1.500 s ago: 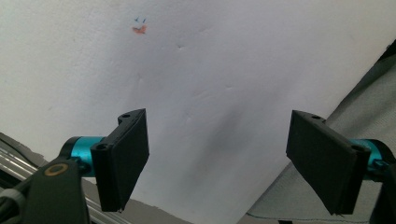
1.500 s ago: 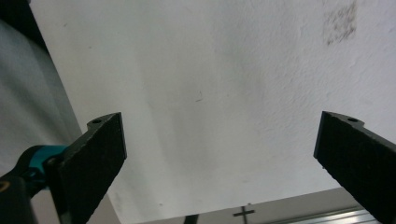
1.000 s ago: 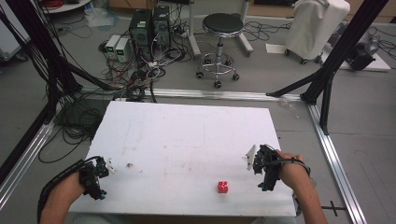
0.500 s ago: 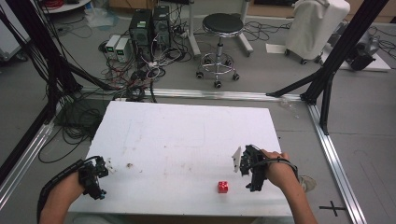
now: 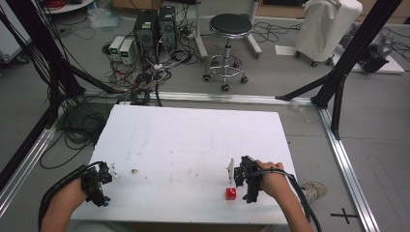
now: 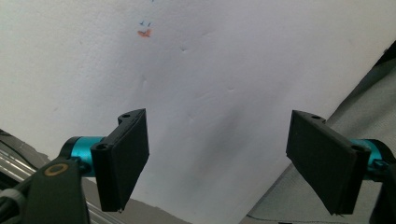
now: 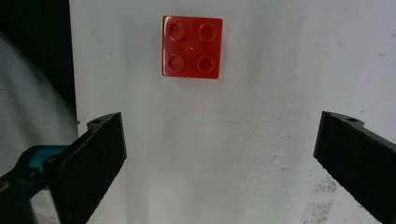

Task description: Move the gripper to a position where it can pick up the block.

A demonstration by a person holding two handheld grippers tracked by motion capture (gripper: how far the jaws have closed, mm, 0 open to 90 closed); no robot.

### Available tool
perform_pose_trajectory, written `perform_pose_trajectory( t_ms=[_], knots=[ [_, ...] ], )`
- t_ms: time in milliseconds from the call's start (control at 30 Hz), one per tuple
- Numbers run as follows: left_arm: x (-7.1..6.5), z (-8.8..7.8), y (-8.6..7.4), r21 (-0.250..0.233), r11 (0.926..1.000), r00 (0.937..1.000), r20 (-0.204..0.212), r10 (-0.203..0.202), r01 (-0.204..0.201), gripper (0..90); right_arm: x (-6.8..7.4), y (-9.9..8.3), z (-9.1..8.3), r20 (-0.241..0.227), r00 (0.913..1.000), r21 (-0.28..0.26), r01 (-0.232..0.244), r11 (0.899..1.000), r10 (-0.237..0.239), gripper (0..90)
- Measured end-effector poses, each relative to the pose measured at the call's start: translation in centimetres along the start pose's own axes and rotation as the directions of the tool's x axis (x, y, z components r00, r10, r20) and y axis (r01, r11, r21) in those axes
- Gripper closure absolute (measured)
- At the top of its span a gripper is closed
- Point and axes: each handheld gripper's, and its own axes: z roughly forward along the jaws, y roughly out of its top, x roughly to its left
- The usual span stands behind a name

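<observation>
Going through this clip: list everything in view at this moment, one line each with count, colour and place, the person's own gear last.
Table: one, white, centre.
Brick: one, red, four studs, near front edge of table, beside right gripper.
Small mark: one, orange-brown, on table near left gripper.
Stool: one, black seat, floor beyond table.
Computer towers: two, dark, floor beyond table.
Covered cart: one, white, far right.
Left gripper: one, black fingers, open, front left of table.
Right gripper: one, black fingers, open, facing brick.

White table; red four-stud brick near its front edge.
</observation>
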Motion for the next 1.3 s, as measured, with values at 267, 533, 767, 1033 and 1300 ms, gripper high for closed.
perform_pose_trajectory(
  t_ms=[267,533,767,1033,1300],
  knots=[
    [0.0,0.0,0.0,0.001,1.0,1.0,-0.001,0.003,-0.003,21.5,0.2,1.4,1.5,-0.023,0.9991,-0.007,0.037,0.999,-0.037,1.5],
    [0.0,0.0,0.0,-0.003,1.0,1.0,0.002,-0.001,0.001,21.5,0.3,2.5,2.8,-0.047,0.9984,-0.011,0.03,0.999,-0.03,1.6],
    [0.0,0.0,0.0,-0.005,1.0,1.0,0.0,0.001,-0.001,21.5,0.3,2.9,4.4,-0.067,0.9977,-0.006,0.008,1.0,-0.008,1.6],
    [0.0,0.0,0.1,-0.004,1.0,1.0,0.002,0.003,-0.003,21.5,0.4,3.0,4.9,-0.07,0.9973,0.005,-0.018,1.0,0.019,1.6],
    [0.0,0.1,0.1,-0.01,0.9999,1.0,0.003,-0.003,0.003,21.5,0.4,3.0,4.8,-0.067,0.9977,-0.01,-0.009,1.0,0.008,1.6]
  ],
)
